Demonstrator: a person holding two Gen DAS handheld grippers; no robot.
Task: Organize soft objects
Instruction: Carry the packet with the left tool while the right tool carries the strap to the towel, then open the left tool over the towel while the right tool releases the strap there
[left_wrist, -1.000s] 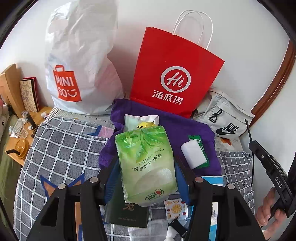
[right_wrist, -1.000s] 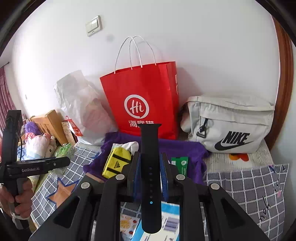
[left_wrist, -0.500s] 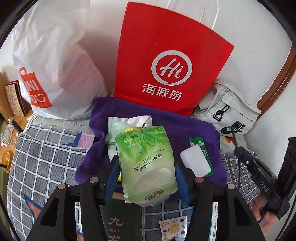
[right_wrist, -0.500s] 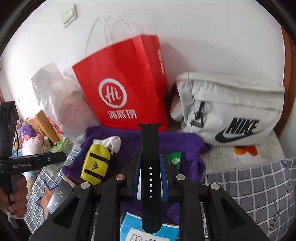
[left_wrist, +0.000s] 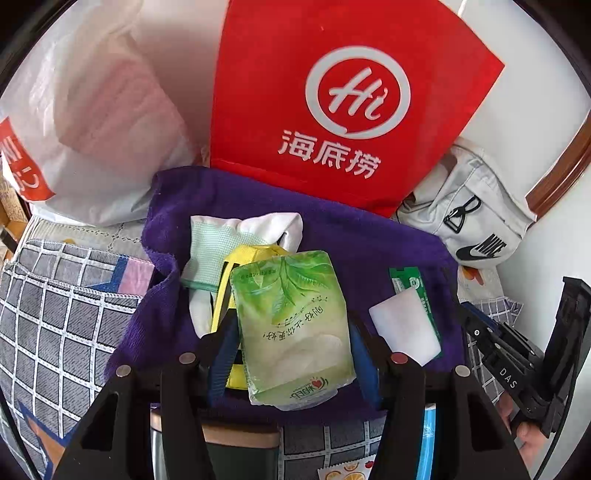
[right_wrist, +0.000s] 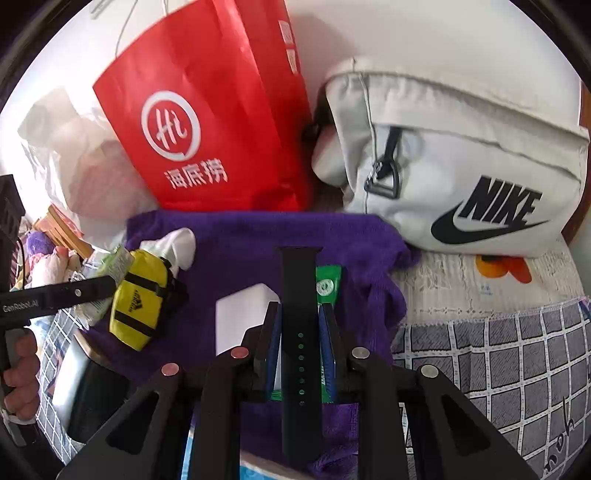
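Observation:
My left gripper (left_wrist: 291, 332) is shut on a green tissue pack (left_wrist: 293, 325), held above a purple towel (left_wrist: 354, 240) spread on the bed. My right gripper (right_wrist: 299, 317) is shut on a black watch strap (right_wrist: 300, 317) that stands upright between its blue pads, over the same purple towel (right_wrist: 240, 240). On the towel lie a yellow pouch (right_wrist: 142, 306), a white cloth bag (left_wrist: 221, 240), a white block (left_wrist: 406, 326) and a green packet (right_wrist: 328, 282). In the right wrist view the left gripper's black body (right_wrist: 55, 295) and the hand holding it show at the left edge.
A red paper bag (left_wrist: 343, 103), a white plastic shopping bag (left_wrist: 85, 122) and a white Nike waist bag (right_wrist: 461, 166) stand along the wall behind the towel. Grey checked bedding (left_wrist: 55, 314) lies on both sides. A dark flask (right_wrist: 85, 384) lies near the towel's left corner.
Both grippers have come down and forward toward the purple towel, so the bags and towel look larger. Each keeps the same grip on its object.

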